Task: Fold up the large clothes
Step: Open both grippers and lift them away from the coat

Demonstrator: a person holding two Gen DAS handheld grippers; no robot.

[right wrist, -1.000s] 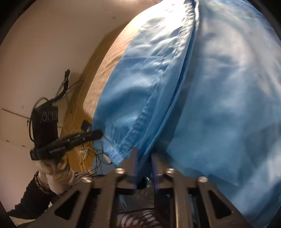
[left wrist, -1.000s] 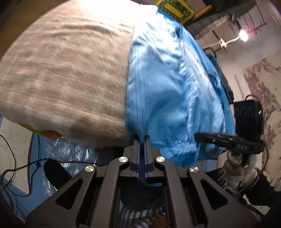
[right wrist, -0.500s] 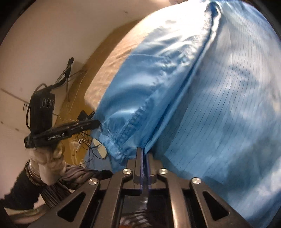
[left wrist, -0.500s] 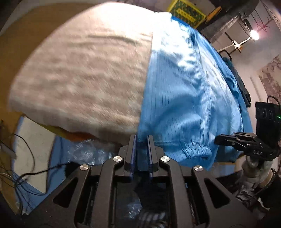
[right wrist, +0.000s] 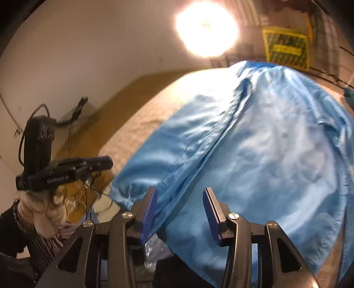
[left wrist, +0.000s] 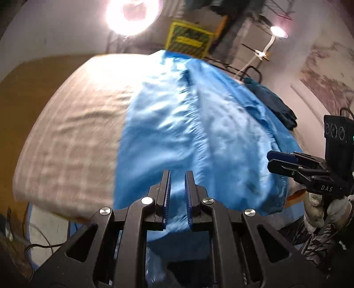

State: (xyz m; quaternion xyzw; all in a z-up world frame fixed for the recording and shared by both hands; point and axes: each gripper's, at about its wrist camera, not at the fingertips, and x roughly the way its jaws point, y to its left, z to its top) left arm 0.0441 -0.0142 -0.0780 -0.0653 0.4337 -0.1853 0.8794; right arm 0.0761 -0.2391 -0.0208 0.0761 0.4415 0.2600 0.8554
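Blue garment [left wrist: 199, 133] spread flat over a beige blanket [left wrist: 73, 133], filling the centre and right of the left wrist view. Straight left edge down mid-frame, with a broad bare stretch of blanket beyond it at left: plenty of open room there. Near hem drooping over the blanket's front edge, right under the left gripper [left wrist: 177, 172]. Jaws there only narrowly parted, blue cloth showing through the slot, pads not pressing on it.

Over to the right wrist view: right gripper [right wrist: 180, 190] with jaws just opened, now standing moderately wide, garment below and beyond the gap but nothing pinched. Long sleeve seam running from upper centre down toward the left finger, gathered cuff [right wrist: 119, 190] at lower left, just off the blanket's corner.

Dark teal cloth [left wrist: 276, 104] bunched at the garment's far right edge, touching it. Bright lamp [left wrist: 132, 13] at top, yellow-green crate [left wrist: 188, 37] past the far end.
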